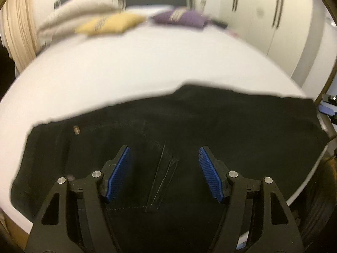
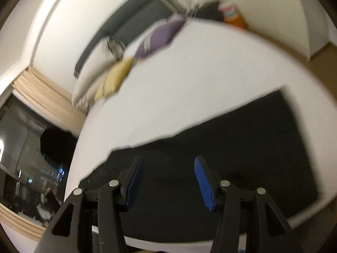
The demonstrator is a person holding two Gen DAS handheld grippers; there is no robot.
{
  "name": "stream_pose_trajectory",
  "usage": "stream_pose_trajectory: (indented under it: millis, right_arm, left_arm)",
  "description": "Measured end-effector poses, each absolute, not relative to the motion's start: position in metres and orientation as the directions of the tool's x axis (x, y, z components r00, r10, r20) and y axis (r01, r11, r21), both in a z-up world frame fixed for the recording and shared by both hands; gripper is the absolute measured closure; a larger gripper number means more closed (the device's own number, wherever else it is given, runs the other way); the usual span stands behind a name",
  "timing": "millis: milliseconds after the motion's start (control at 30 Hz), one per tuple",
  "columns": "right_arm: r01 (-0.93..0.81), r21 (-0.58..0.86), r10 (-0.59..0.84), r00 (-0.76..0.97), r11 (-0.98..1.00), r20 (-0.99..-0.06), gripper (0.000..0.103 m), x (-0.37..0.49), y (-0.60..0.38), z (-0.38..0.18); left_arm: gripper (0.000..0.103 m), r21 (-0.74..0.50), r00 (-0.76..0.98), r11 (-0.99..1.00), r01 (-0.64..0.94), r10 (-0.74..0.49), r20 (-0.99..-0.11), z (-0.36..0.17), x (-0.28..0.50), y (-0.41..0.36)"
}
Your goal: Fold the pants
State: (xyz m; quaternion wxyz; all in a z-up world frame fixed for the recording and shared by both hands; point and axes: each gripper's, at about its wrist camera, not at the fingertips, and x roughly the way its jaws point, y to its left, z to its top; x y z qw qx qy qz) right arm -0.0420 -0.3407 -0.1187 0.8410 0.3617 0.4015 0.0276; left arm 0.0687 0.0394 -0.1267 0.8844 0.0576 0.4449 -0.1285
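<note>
Black pants (image 1: 189, 122) lie flat on a white bed (image 1: 126, 69), near its front edge. A belt loop (image 1: 162, 179) and a small metal button (image 1: 76, 129) show on them. My left gripper (image 1: 164, 158) is open and empty, just above the waist part of the pants. In the right wrist view the pants (image 2: 242, 143) show as a dark slab on the bed (image 2: 200, 73). My right gripper (image 2: 168, 168) is open and empty above the pants' near left part. Both views are blurred.
A yellow cushion (image 1: 109, 24), a purple cushion (image 1: 181, 18) and a white pillow (image 1: 84, 10) lie at the bed's far end. White wardrobe doors (image 1: 263, 10) stand to the right. A curtain (image 2: 48, 97) and a dark window (image 2: 25, 151) are to the left.
</note>
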Motion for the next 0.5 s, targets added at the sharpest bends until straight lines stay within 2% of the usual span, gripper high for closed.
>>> stream_pose_trajectory:
  millis: [33,67,100,133,167,233,267,333,367,400,433,500]
  right_arm:
    - [0.283,0.637,0.357,0.635,0.718,-0.685,0.050,-0.033,-0.341,-0.141]
    - [0.338,0.638,0.372,0.590,0.692,-0.717,0.054,-0.030,-0.347,-0.164]
    - [0.385,0.670,0.395,0.584,0.635,-0.709,0.081,-0.035,-0.358,-0.186]
    - [0.399,0.713,0.406,0.618,0.577,-0.674,0.094,-0.046,-0.371,-0.196]
    - [0.428,0.726,0.408,0.622,0.538,-0.669,0.103,-0.056,-0.384,-0.202]
    - [0.466,0.715,0.366,0.634,0.521,-0.681,0.103,-0.078,-0.407,-0.200]
    - [0.507,0.650,0.294,0.612,0.567,-0.734,0.103,-0.088,-0.417,-0.189]
    - [0.556,0.544,0.180,0.576,0.629,-0.797,0.090,-0.095,-0.423,-0.164]
    - [0.557,0.507,0.135,0.575,0.659,-0.807,0.077,-0.093,-0.421,-0.148]
    - [0.529,0.499,0.124,0.591,0.686,-0.797,0.071,-0.086,-0.414,-0.134]
    - [0.482,0.502,0.137,0.609,0.718,-0.781,0.071,-0.074,-0.399,-0.120]
    - [0.294,0.540,0.260,0.636,0.789,-0.727,0.070,-0.029,-0.347,-0.092]
  left_arm:
    - [0.037,-0.022,0.535,0.962,0.271,-0.170,-0.828,-0.138,0.072,0.041]
    - [0.037,-0.029,0.512,0.964,0.265,-0.166,-0.843,-0.150,0.072,0.044]
    - [0.037,-0.027,0.527,0.960,0.278,-0.176,-0.832,-0.155,0.067,0.046]
    - [0.037,-0.020,0.542,0.958,0.287,-0.180,-0.821,-0.155,0.062,0.048]
    - [0.037,-0.020,0.549,0.955,0.295,-0.186,-0.815,-0.153,0.057,0.051]
    - [0.037,-0.056,0.554,0.955,0.291,-0.216,-0.804,-0.147,0.051,0.060]
    - [0.037,-0.069,0.567,0.959,0.275,-0.219,-0.794,-0.141,0.049,0.068]
    - [0.037,-0.070,0.595,0.968,0.243,-0.205,-0.777,-0.131,0.049,0.080]
    - [0.037,-0.075,0.616,0.974,0.215,-0.195,-0.764,-0.124,0.050,0.090]
    - [0.037,-0.084,0.630,0.978,0.193,-0.189,-0.753,-0.119,0.052,0.100]
    - [0.037,-0.093,0.646,0.981,0.169,-0.182,-0.741,-0.113,0.055,0.111]
    - [0.037,-0.090,0.674,0.988,0.122,-0.150,-0.723,-0.106,0.065,0.136]
